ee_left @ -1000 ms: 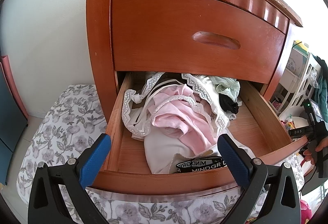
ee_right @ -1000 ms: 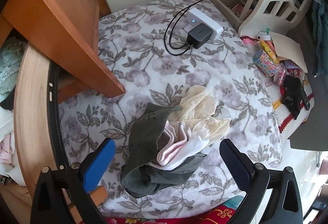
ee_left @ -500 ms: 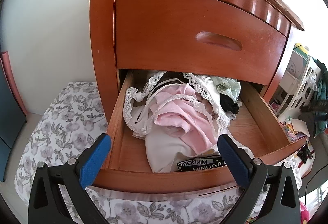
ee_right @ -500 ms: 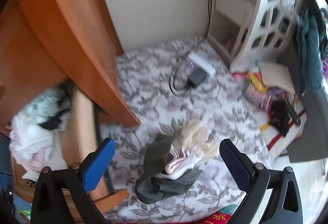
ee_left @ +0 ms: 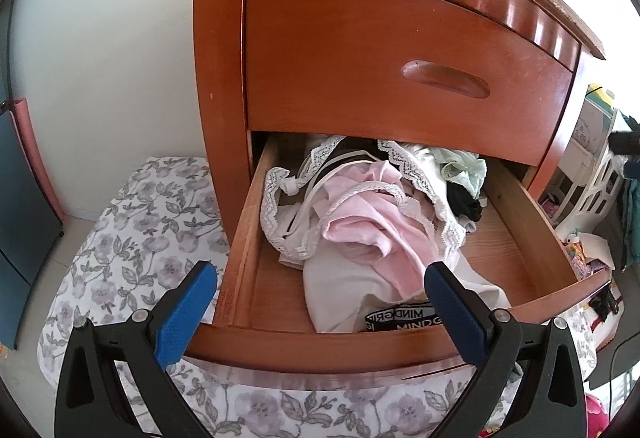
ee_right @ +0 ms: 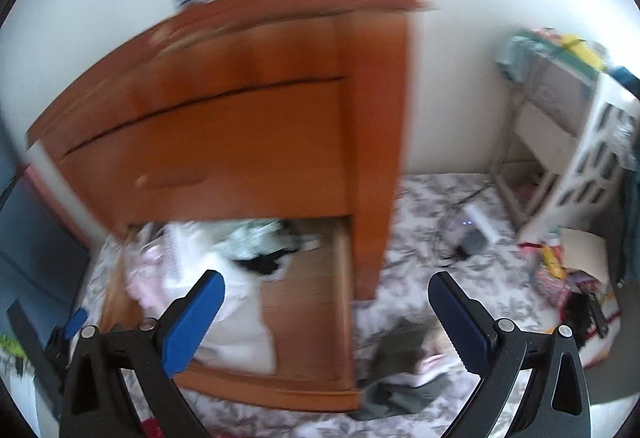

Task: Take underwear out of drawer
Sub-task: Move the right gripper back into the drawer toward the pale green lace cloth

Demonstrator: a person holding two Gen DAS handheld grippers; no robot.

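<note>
Underwear (ee_left: 376, 222): heaped in the open bottom drawer (ee_left: 532, 238), pink piece on top, left of centre.
Left gripper (ee_left: 320, 302): I hold it wide apart, empty, at the drawer's front edge.
Right gripper (ee_right: 326, 312): wide apart, empty; its view is blurred.
Best approach: I'd pinch one loose pink fold, lift straight up, mind tangled lace.
Bed (ee_left: 132, 238): floral cover, pile of clothes (ee_right: 404, 374) beside the drawer.

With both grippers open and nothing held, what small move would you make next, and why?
Probably lower the open right gripper into the open wooden drawer toward the black garment. That view is blurred mid-swing, the drawer is full of underwear, and the left gripper only hovers at the drawer's front.
</note>
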